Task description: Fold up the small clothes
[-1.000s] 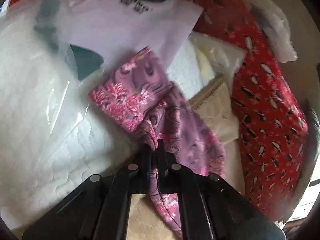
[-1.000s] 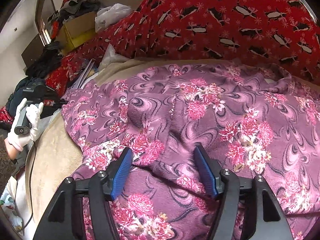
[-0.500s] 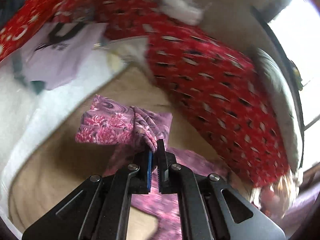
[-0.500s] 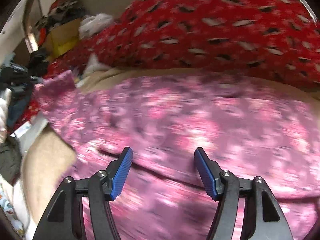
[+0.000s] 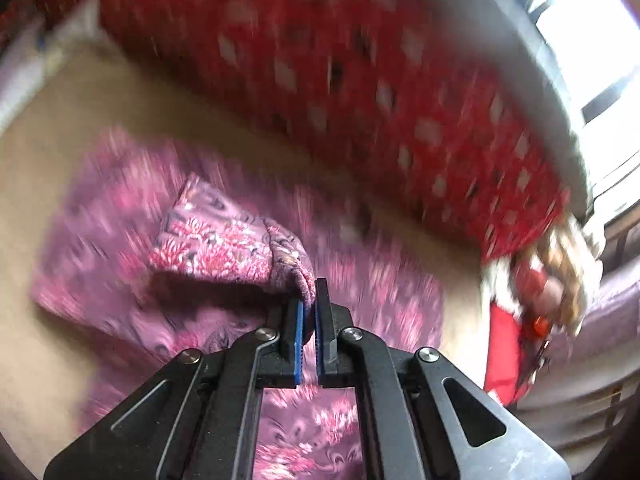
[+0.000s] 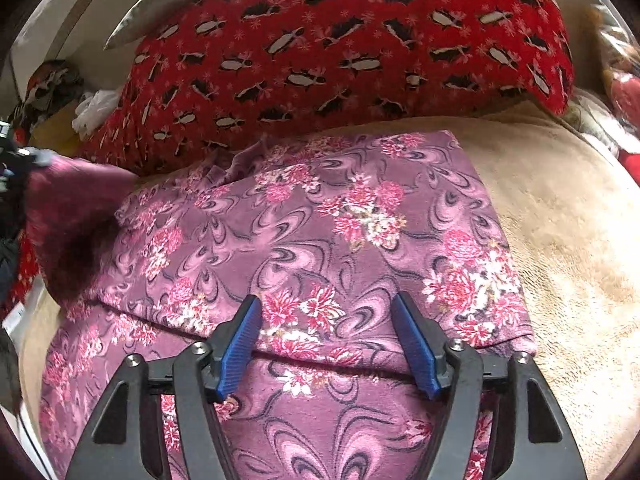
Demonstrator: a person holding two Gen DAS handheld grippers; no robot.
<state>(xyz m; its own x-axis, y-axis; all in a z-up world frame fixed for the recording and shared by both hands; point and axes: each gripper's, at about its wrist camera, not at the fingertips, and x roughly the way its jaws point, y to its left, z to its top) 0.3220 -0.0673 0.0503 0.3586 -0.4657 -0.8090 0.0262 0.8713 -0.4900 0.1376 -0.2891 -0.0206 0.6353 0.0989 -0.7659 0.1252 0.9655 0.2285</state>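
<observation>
Left gripper [image 5: 310,310]: pressed together, pinching a corner of the purple floral fleece garment [image 5: 224,248], lifted at frame centre.
Right gripper [image 6: 328,344]: spread wide, above the garment's fold line.
Garment [image 6: 320,232]: folded on the beige plush blanket [image 6: 568,216].
Behind: red penguin-print pillow [image 6: 352,48], upper frame.

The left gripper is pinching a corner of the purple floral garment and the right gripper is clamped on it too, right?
Not quite. The right gripper is open, its jaws spread over the purple floral garment, as the right wrist view shows. The left gripper is indeed pinching a corner.
</observation>
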